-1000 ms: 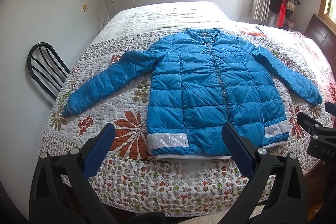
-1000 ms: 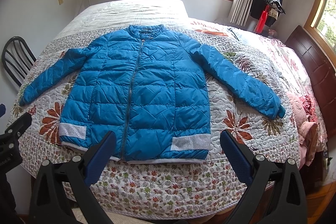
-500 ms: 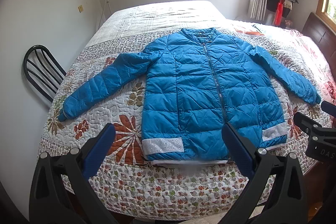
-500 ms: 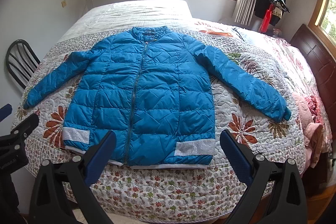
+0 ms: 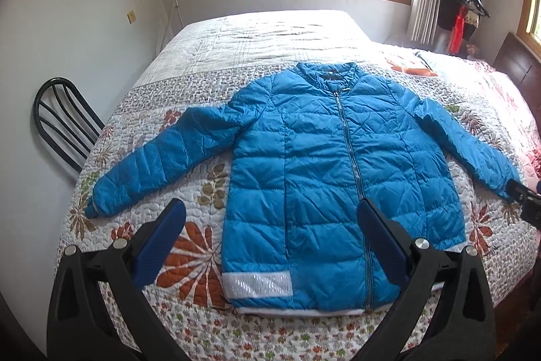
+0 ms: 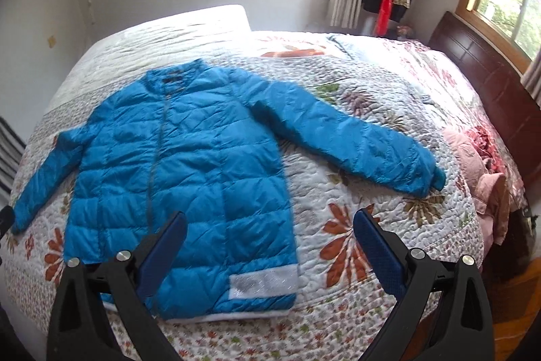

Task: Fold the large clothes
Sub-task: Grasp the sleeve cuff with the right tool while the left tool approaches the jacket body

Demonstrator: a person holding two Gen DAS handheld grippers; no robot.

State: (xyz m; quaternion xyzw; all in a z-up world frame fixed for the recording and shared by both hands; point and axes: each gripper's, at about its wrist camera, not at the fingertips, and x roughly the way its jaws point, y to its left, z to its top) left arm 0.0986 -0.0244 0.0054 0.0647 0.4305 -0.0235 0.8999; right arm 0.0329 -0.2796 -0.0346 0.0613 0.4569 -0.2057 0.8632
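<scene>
Both grippers above blue jacket (image 5: 324,178) on bed, left (image 5: 270,246) and right (image 6: 270,246) jaws spread wide, empty

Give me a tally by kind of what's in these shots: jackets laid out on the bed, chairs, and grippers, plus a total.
Blue jacket: 1, spread flat on the quilt, zipped, both sleeves out.
Black chair: 1, beside the bed.
Grippers: 2, the left gripper and the right gripper, both open and holding nothing.
Total: 4

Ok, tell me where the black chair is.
In the left wrist view the black chair stands at the far left, against the bed's edge, beside the jacket's sleeve.
</scene>
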